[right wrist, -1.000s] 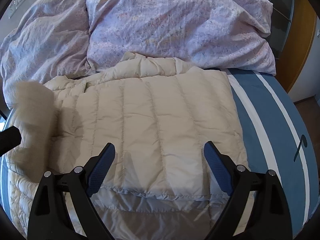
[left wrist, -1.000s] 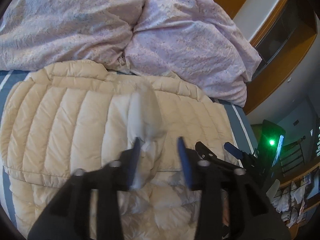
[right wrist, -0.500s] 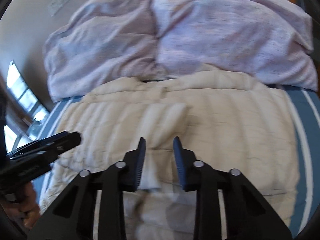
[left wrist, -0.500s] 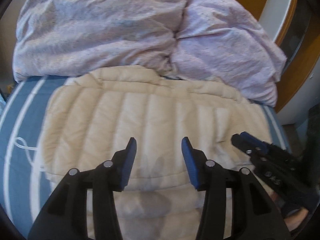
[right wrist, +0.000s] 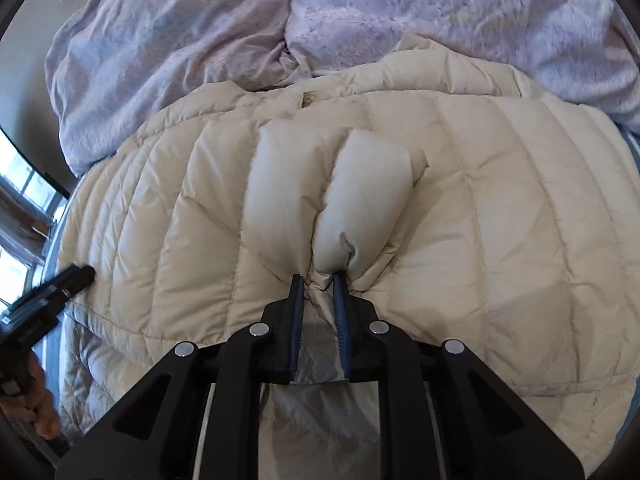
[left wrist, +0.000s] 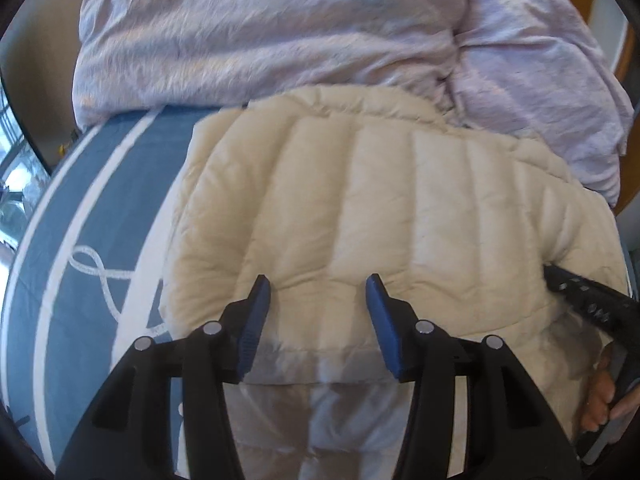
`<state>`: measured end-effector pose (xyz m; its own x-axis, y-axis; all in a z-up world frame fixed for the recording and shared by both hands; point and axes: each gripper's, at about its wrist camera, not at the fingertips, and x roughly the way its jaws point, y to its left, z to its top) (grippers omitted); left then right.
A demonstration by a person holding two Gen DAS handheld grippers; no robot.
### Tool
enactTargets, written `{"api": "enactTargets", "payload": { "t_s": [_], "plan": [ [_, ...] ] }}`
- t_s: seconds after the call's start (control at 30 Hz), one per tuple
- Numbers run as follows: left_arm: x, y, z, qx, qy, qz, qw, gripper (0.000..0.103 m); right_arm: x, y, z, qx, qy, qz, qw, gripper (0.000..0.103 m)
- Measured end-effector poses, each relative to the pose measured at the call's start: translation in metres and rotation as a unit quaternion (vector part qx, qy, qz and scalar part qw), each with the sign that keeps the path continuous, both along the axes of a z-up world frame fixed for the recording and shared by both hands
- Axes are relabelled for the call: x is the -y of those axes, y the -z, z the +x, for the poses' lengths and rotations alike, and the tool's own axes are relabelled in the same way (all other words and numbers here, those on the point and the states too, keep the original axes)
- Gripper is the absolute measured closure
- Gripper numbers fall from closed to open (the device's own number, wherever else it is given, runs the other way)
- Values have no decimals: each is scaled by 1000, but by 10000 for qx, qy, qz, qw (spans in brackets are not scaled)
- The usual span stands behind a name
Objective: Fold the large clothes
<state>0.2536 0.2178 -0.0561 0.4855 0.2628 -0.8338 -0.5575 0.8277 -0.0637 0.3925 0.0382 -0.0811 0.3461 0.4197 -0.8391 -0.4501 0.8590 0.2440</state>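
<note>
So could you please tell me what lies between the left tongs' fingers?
In the left wrist view, the jacket's folded hem sits between the left tongs' open fingers, unpinched.

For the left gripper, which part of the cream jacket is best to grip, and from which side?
Probably the near folded hem of the cream jacket, approached from the near side. The left gripper is open above it, and the edge there is thin.

soft daylight enters from a window (right wrist: 18,216) at far left, blown out white. fisheye bends and darkens the edges. the bedding (left wrist: 280,28) is motion-blurred; faint shadows fall near the cameras.
</note>
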Motion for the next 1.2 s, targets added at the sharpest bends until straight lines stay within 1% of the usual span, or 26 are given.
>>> {"api": "enactTargets", "payload": {
  "t_s": [0.03, 0.07, 0.1, 0.13, 0.17, 0.2, 0.23, 0.3, 0.4, 0.5, 0.6, 0.7, 0.77, 0.87, 0.93, 0.97, 1.07, 1.1, 1.13, 1.2],
  "plan": [
    [-1, 1, -2, 25, -10, -54, 10000, 53, 0, -1, 1, -58, -12, 30, 10000, 85],
    [-2, 0, -6, 66, 12, -99, 9999, 53, 1, -3, 1, -107, -61, 53, 9999, 81],
    [-1, -1, -8, 87, 49, -103, 9999, 53, 4, -5, 0, -168, -100, 99, 9998, 70],
    [0, -4, -14, 109, 105, -80, 9999, 52, 9, -8, -1, -267, -135, 145, 9994, 61],
    [1, -6, -18, 114, 135, -55, 9998, 52, 14, -13, -4, -278, -142, 233, 9992, 43],
    [2, -9, -25, 110, 163, -26, 9998, 48, 21, -19, -9, -218, -94, 242, 9994, 27],
    [3, -10, -29, 108, 169, -14, 9998, 45, 26, -27, -16, -82, -57, 201, 9997, 24],
    [3, -14, -43, 103, 185, -33, 9998, 44, 34, -41, -27, 66, -84, 104, 9999, 24],
    [3, -16, -66, 67, 168, -82, 9998, 41, 50, -52, -41, -23, -20, -51, 10000, 24],
    [4, -16, -95, 31, 161, -156, 9997, 39, 75, -55, -62, -131, 61, -374, 9992, 23],
    [5, -14, -130, -46, 129, -152, 9998, 36, 115, -53, -84, -213, 191, -647, 9975, 23],
    [7, -10, -165, -129, 113, -205, 9996, 36, 167, -50, -102, -413, 463, -660, 9959, 23],
    [8, -7, -181, -141, 98, -288, 9994, 36, 201, -45, -115, -546, 665, -645, 9942, 23],
    [11, -1, -204, -121, 80, -421, 9990, 36, 233, -33, -132, -726, 823, -713, 9914, 23],
    [16, 2, -216, -92, 84, -485, 9987, 36, 247, -26, -143, -857, 831, -668, 9906, 24],
    [18, 4, -222, -79, 94, -520, 9986, 36, 251, -22, -148, -943, 836, -618, 9901, 25],
    [27, 10, -235, -59, 123, -607, 9981, 37, 266, -12, -162, -1142, 845, -479, 9887, 32],
    [30, 13, -240, -55, 128, -660, 9977, 40, 268, -13, -166, -1102, 846, -426, 9894, 38],
    [32, 15, -242, -56, 124, -702, 9974, 43, 273, -13, -169, -1133, 817, -330, 9896, 40],
    [36, 20, -250, -27, 114, -813, 9966, 47, 278, -13, -177, -1228, 734, -156, 9896, 50]
  ]
}}
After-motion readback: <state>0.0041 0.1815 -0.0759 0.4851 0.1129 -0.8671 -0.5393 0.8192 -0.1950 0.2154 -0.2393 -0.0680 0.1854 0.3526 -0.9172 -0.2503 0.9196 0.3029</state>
